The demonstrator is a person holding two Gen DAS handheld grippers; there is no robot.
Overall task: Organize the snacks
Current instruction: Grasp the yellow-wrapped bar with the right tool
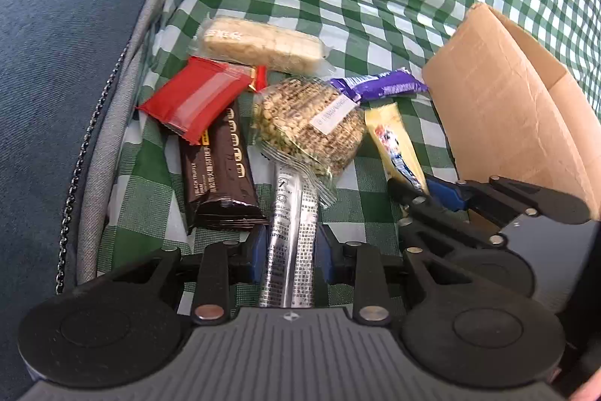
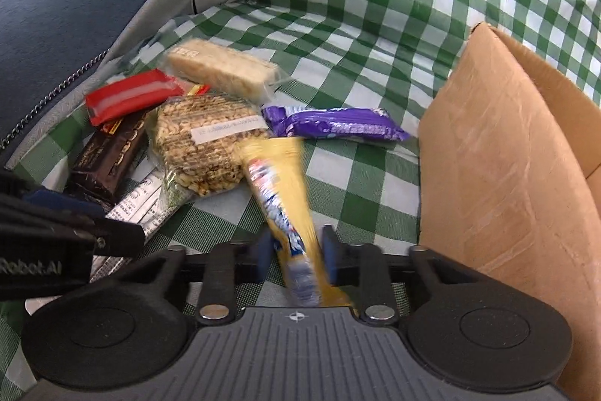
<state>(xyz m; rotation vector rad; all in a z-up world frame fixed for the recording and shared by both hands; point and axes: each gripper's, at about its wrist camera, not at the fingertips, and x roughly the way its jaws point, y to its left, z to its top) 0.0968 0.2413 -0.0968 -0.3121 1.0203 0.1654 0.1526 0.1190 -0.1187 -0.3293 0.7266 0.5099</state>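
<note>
Cardboard box (image 2: 503,153) beside snacks (image 2: 210,138), gripper-side.

The black left gripper with blue pads (image 1: 291,250) points steeply down, jaws part-closed against a silver foil snack stick (image 1: 291,243). Just right of it, the matching black right gripper (image 2: 296,252) clamps a yellow snack packet (image 2: 285,205).

I see snacks heaped beside the cardboard box (image 2: 499,156). Yellow packet (image 2: 280,190) lies nearest it; purple wrapper (image 2: 334,126) just behind.
</note>
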